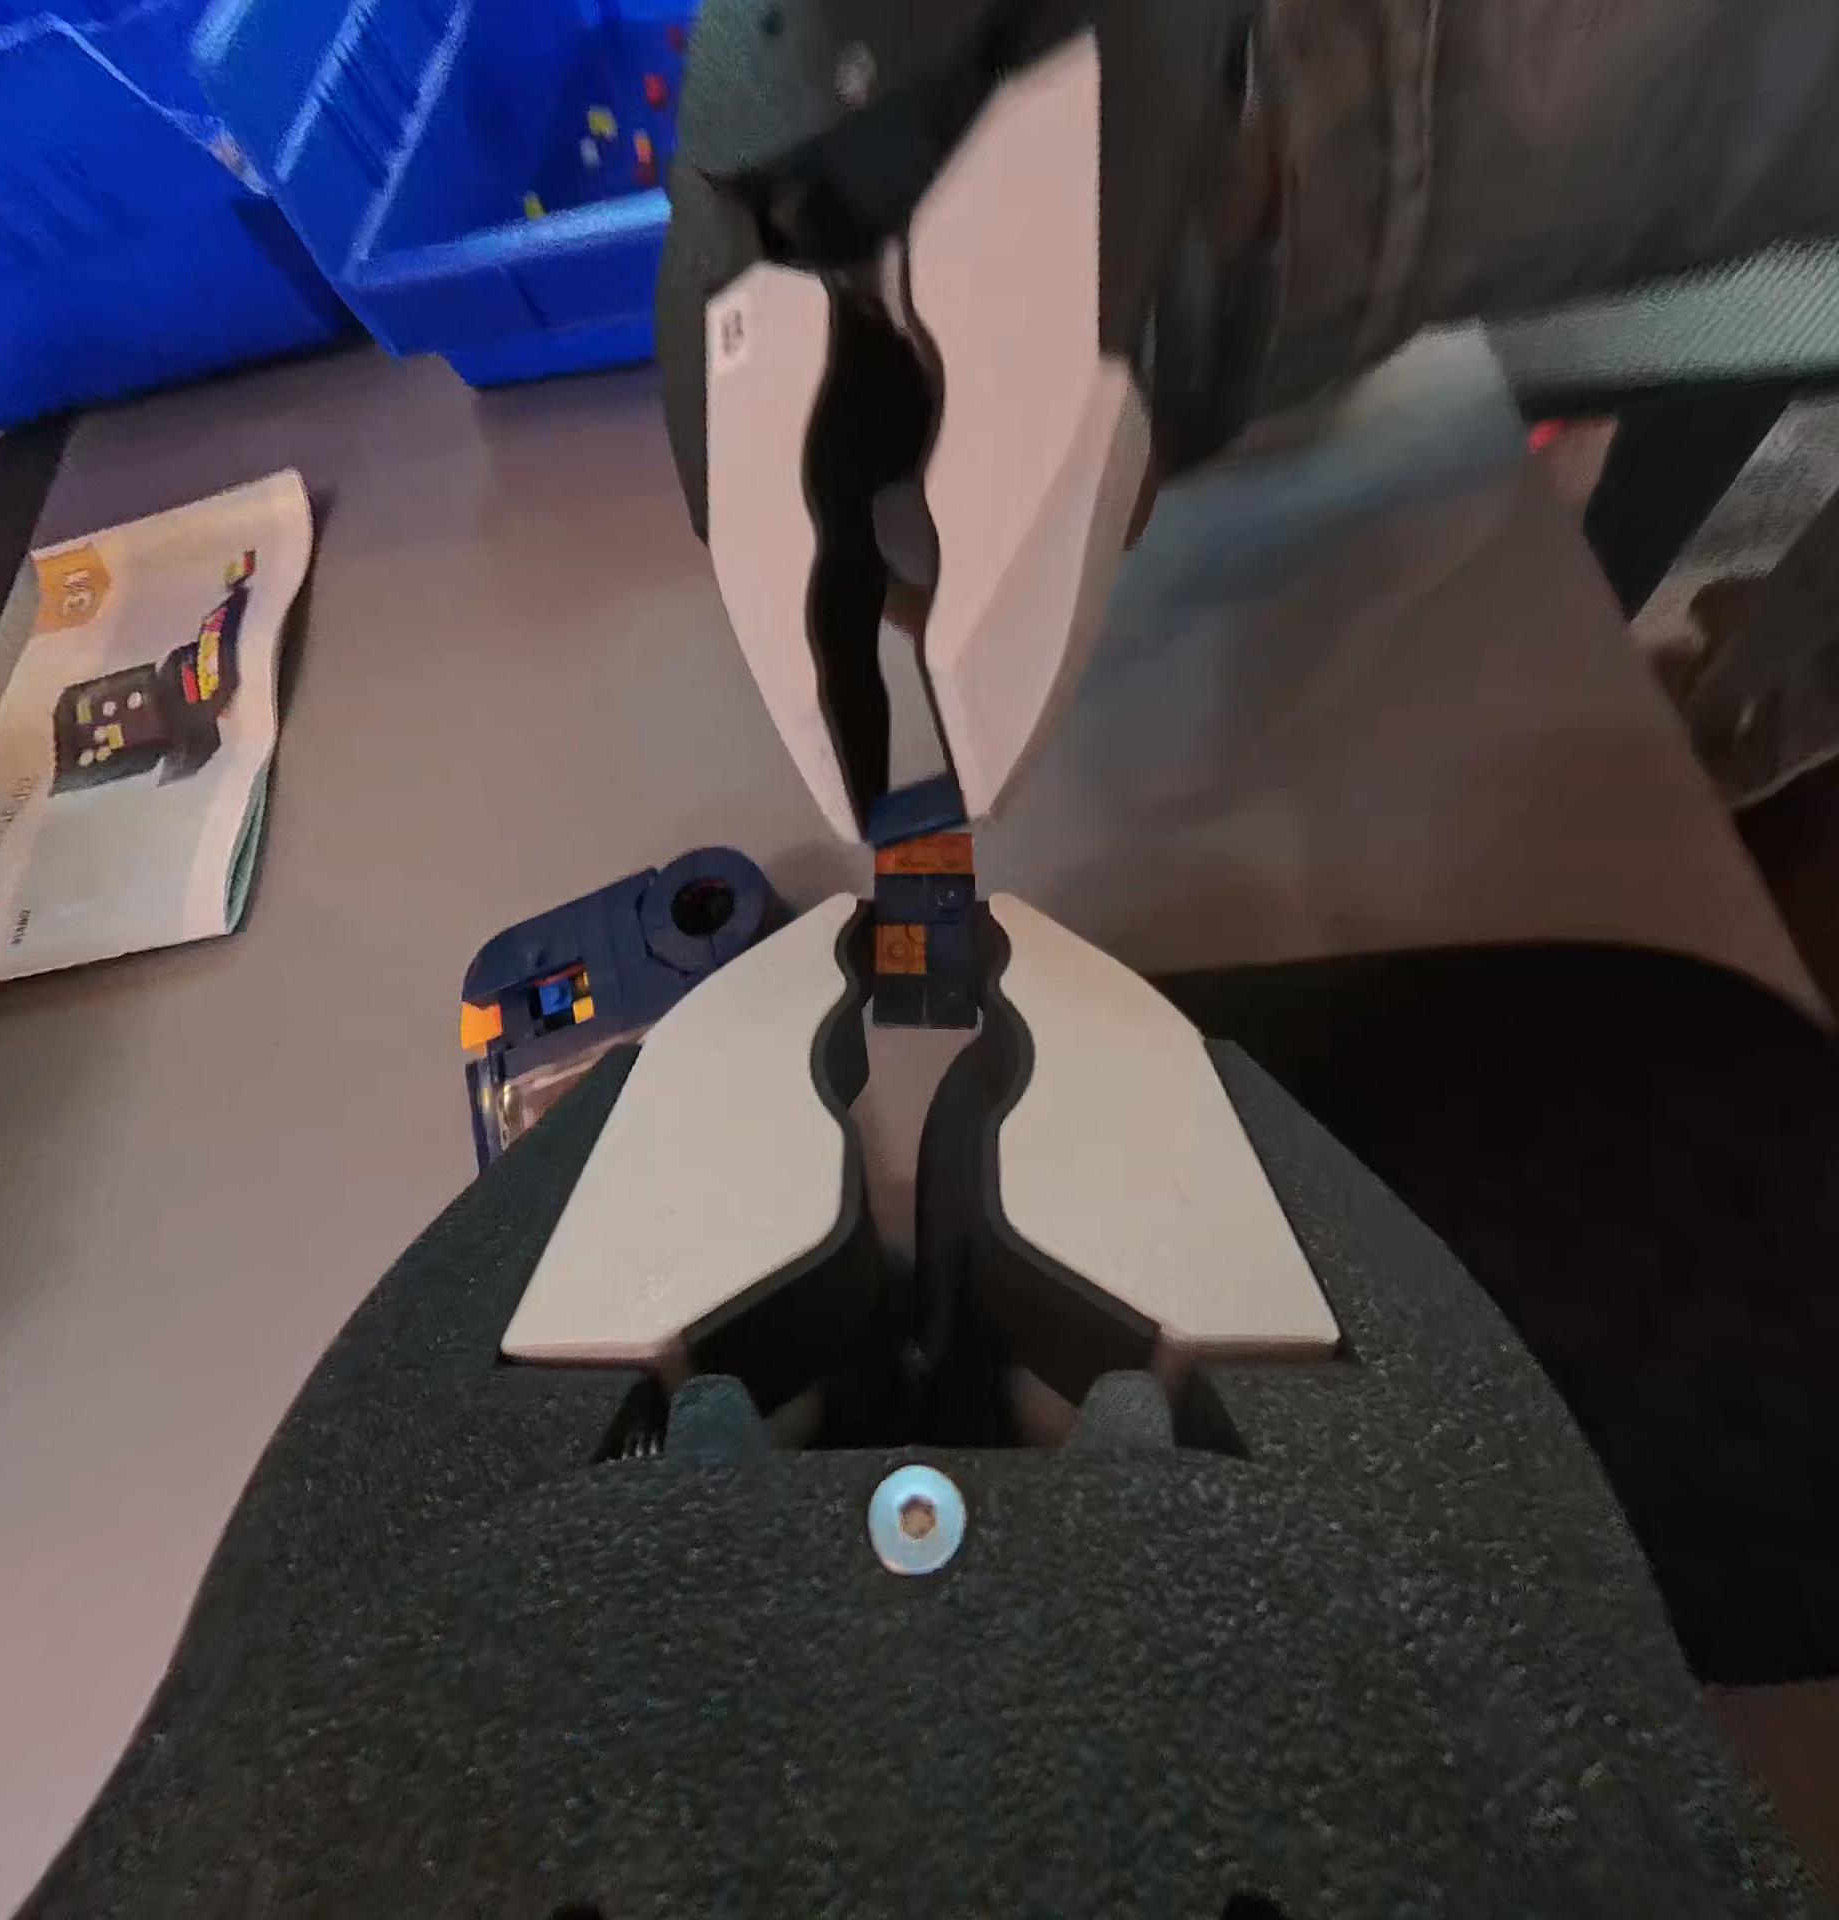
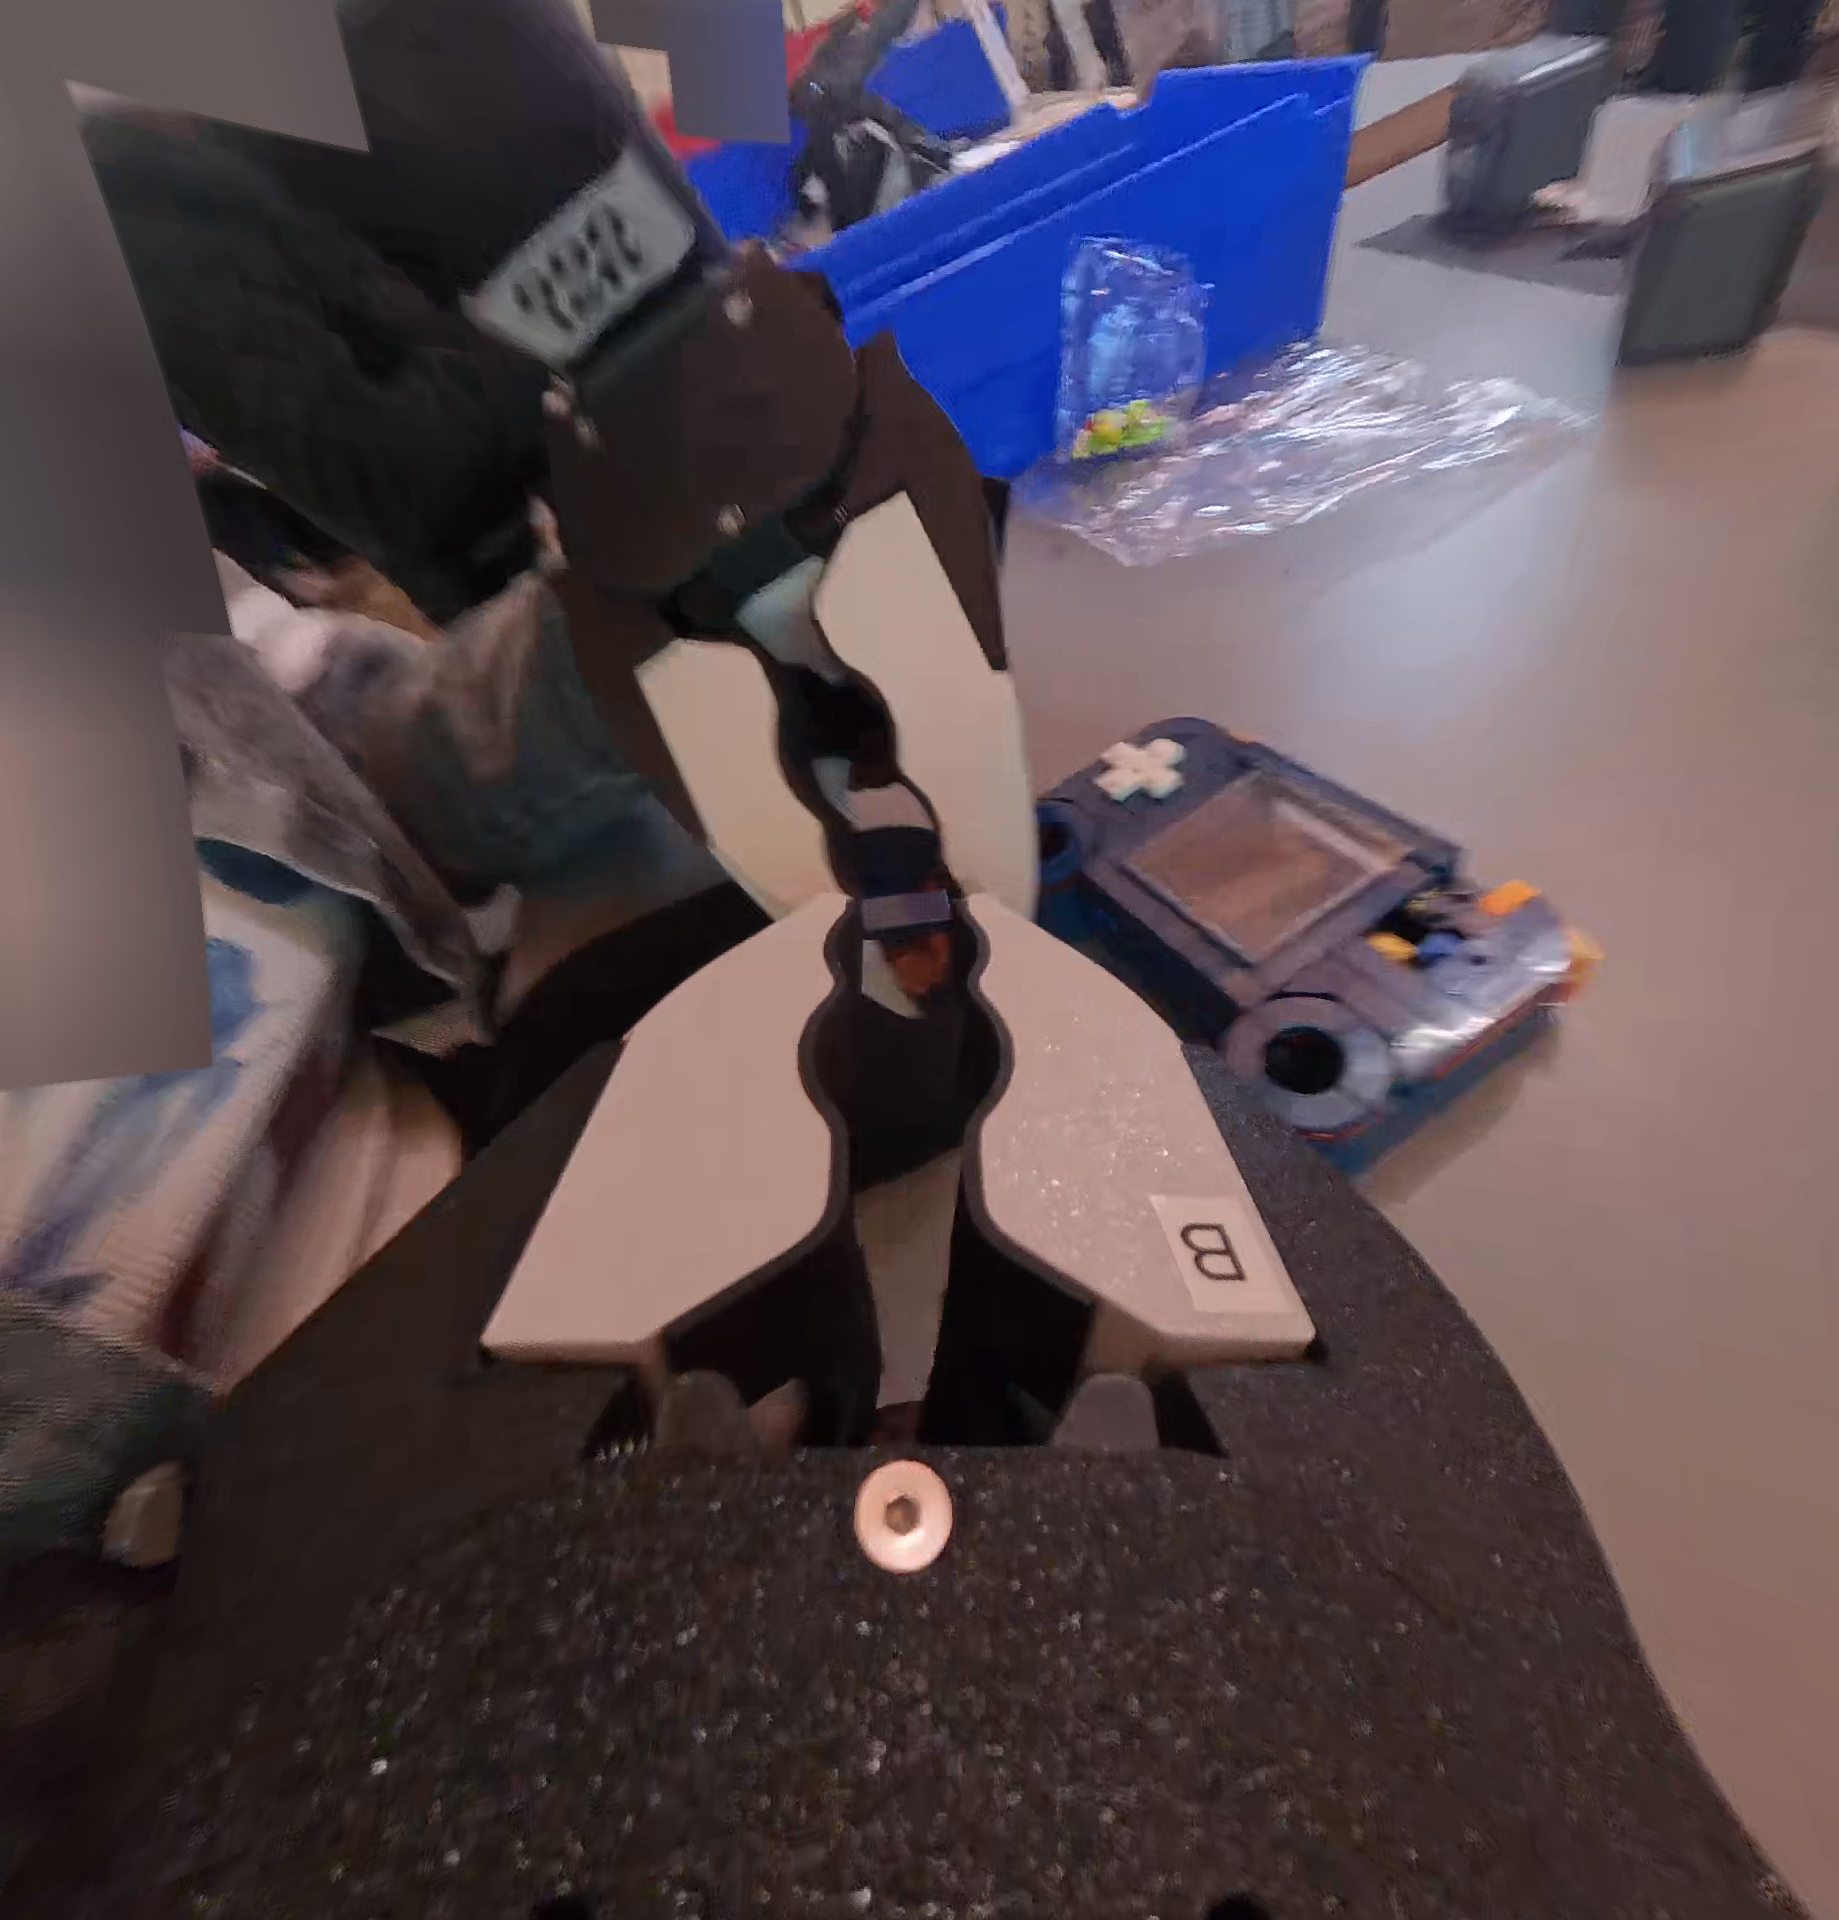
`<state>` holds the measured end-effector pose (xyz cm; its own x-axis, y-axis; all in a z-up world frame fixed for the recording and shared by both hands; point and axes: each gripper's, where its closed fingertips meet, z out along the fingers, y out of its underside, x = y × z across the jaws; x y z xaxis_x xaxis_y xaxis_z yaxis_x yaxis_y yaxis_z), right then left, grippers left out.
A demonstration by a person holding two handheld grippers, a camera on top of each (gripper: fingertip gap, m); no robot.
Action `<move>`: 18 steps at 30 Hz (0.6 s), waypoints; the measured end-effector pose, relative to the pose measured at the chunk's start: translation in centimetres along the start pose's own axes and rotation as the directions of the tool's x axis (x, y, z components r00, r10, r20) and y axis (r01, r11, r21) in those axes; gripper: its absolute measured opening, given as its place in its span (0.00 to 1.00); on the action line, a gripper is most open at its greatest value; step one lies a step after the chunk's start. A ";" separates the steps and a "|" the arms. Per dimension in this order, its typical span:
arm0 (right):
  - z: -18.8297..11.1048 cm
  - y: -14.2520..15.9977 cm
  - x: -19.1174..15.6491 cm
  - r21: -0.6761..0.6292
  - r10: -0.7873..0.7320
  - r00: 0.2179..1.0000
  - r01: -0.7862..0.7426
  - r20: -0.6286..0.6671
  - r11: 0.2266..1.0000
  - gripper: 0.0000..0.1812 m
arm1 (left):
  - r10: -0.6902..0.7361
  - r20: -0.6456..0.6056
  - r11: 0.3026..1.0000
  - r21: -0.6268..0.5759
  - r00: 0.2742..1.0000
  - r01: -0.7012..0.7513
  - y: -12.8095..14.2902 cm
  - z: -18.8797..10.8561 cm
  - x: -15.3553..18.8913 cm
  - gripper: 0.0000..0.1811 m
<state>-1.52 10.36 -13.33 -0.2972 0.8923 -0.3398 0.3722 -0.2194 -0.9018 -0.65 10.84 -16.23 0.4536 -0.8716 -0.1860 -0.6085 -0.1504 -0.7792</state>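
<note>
Our left gripper [image 1: 920, 914] has its jaws squeezed on a small blue-and-orange brick stack [image 1: 923, 940]. Our right gripper [image 2: 907, 909] pinches the same stack's other end, above the worktop [image 1: 499, 665], near the blue brick toy [image 2: 1310, 914].

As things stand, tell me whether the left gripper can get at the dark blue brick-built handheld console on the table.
Probably not: the left gripper is shut on a small blue-and-orange brick stack, though the console lies unobstructed beside it.

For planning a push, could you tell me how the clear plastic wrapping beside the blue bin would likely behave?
The clear plastic wrapping looks crumpled and thin, so probably floppy and very light. It would likely bunch or slide across the table rather than move as one.
</note>
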 end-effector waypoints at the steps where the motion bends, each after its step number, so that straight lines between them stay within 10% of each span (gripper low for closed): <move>1: 0.1 -0.1 -0.5 0.012 0.069 0.996 -0.070 0.062 0.997 0.09 | 0.023 0.005 0.999 -0.043 1.000 -0.023 0.5 0.3 0.1 0.09; 13: -5.0 -7.2 -1.0 0.430 0.176 0.971 -0.229 0.160 0.873 0.09 | -0.213 -0.104 0.951 0.205 0.972 0.230 -2.1 -1.2 -0.7 0.09; 18: -9.6 -9.3 -0.6 0.469 0.071 0.993 -0.019 -0.093 0.883 0.09 | -0.214 -0.056 0.947 0.234 0.975 0.222 -2.3 -1.4 -1.4 0.09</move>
<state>3.61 15.65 -2.17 -0.1870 0.9074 -0.3765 -0.0786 -0.3958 -0.9149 -0.77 11.79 -13.35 0.5365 -0.8437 0.0191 -0.3234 -0.2265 -0.9187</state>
